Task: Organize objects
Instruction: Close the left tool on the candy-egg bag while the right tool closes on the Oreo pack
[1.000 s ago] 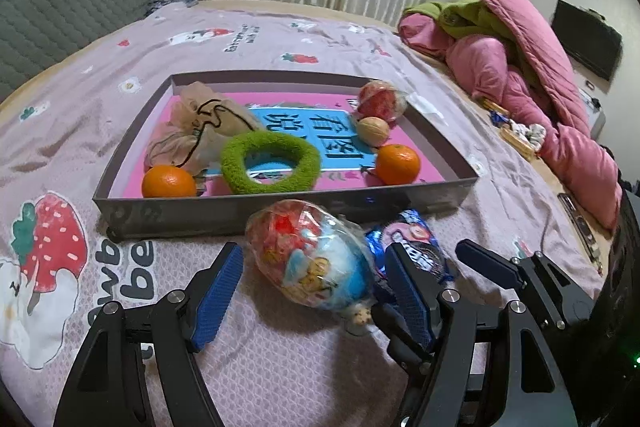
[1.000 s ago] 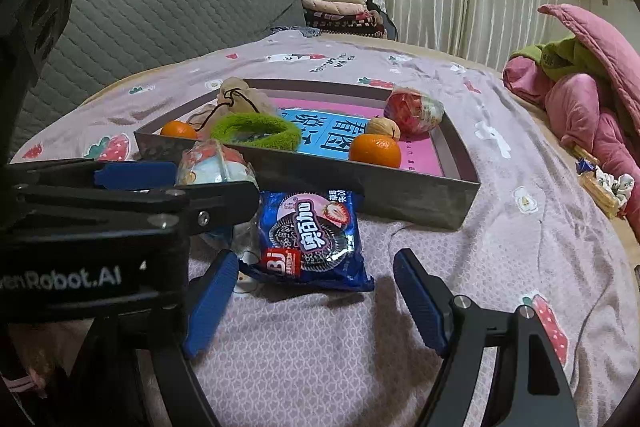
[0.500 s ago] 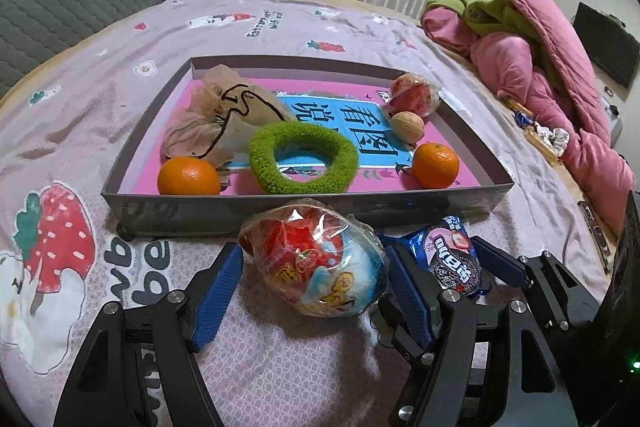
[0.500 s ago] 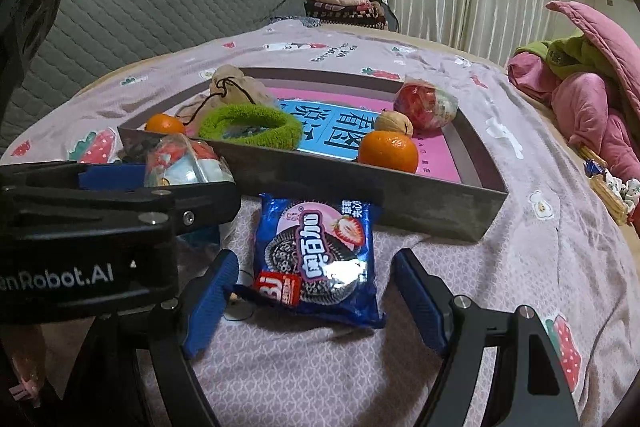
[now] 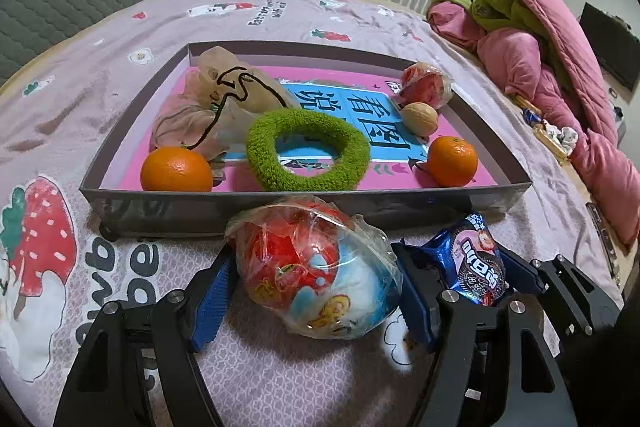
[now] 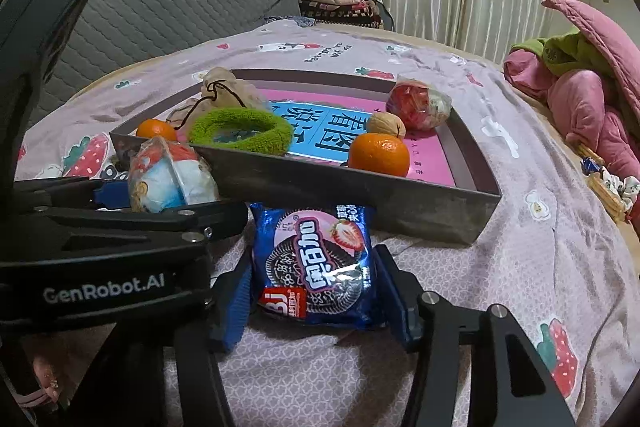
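My right tongs [image 6: 316, 301] are closing around the blue cookie packet [image 6: 316, 263], which lies flat on the bed sheet [image 6: 540, 259] just in front of the grey tray [image 6: 400, 203]; the blue pads sit right at its two long edges, though I cannot tell whether they press it yet. The packet shows a dark sandwich cookie, a strawberry and white Chinese lettering on pink, with a red corner tag I read only as "BJ". My left tongs [image 5: 312, 291] stand wide, and the plastic-wrapped toy egg [image 5: 316, 271], red on one half and pale blue on the other, rests on the sheet between the pads, nearly filling the gap; I cannot say whether they touch it. On the side of my left tongs, in the right wrist view, the white print reads "GenRobot.AI". Inside the tray lies a pink and blue sheet with large Chinese characters [image 5: 360, 115], and on it a green fuzzy ring [image 5: 308, 151], two oranges [image 5: 176, 169] at the near corners, a walnut [image 5: 420, 119], a second wrapped red egg [image 5: 424, 89] at the far right and a beige drawstring pouch [image 5: 216, 99] at the far left. The sheet's print near my left tongs shows a strawberry and partial letters, "wb" and "be". The tray's near wall stands just beyond both items; the pink floor along the tray's right side is bare, and the sheet right of the tray lies open up to the pink quilt [image 6: 592, 99].
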`<state>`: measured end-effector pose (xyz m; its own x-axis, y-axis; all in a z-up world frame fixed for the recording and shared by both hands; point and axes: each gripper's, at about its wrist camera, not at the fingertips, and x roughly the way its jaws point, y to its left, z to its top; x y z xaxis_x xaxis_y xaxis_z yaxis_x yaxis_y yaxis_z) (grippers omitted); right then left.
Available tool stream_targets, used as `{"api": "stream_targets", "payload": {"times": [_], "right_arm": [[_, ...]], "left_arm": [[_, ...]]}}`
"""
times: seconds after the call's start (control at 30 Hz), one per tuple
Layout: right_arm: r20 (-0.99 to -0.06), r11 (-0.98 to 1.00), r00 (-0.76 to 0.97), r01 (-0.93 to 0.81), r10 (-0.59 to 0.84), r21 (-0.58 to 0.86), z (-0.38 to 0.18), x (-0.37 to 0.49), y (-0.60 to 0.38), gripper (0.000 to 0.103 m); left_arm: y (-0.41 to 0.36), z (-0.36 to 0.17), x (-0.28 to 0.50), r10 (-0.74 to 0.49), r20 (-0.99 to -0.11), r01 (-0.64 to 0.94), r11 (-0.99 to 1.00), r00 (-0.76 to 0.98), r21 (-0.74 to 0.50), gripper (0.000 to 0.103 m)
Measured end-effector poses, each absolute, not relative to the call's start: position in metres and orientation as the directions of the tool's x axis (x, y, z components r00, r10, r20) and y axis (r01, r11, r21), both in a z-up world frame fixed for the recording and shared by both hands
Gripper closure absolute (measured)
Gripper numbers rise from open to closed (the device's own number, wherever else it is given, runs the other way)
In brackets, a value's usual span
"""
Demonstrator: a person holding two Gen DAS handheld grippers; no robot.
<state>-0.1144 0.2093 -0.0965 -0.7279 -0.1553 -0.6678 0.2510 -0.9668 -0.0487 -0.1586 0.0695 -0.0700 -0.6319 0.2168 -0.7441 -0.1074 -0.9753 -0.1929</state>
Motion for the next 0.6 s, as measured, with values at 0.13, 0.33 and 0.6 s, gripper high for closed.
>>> {"api": "stream_targets", "payload": {"times": [0.13,0.33,0.6], "right_arm": [[-0.664,-0.966,-0.732,0.252,-0.154,-0.053,-0.096,-0.114,0.21,0.048],[-0.65,-0.966,-0.743,0.253,-0.159,-0.052,-0.092,-0.11,0.212,0.048],[-0.597,-0.962,-0.784,0.262,-0.169,-0.072,-0.079,-0.101,0.212,0.048]], "left_arm": [[0.068,-0.068,-0.158,0.226,-0.738,-0.11,-0.973,-0.636,-0.203,0.036],[0.07,-0.063,-0.152,0.246,-0.724,-0.136,-0.969,-0.645,-0.208,0.043],[0.069,-0.046,-0.139,0.253,-0.692,-0.166,-0.967,-0.676,-0.191,0.043]]}}
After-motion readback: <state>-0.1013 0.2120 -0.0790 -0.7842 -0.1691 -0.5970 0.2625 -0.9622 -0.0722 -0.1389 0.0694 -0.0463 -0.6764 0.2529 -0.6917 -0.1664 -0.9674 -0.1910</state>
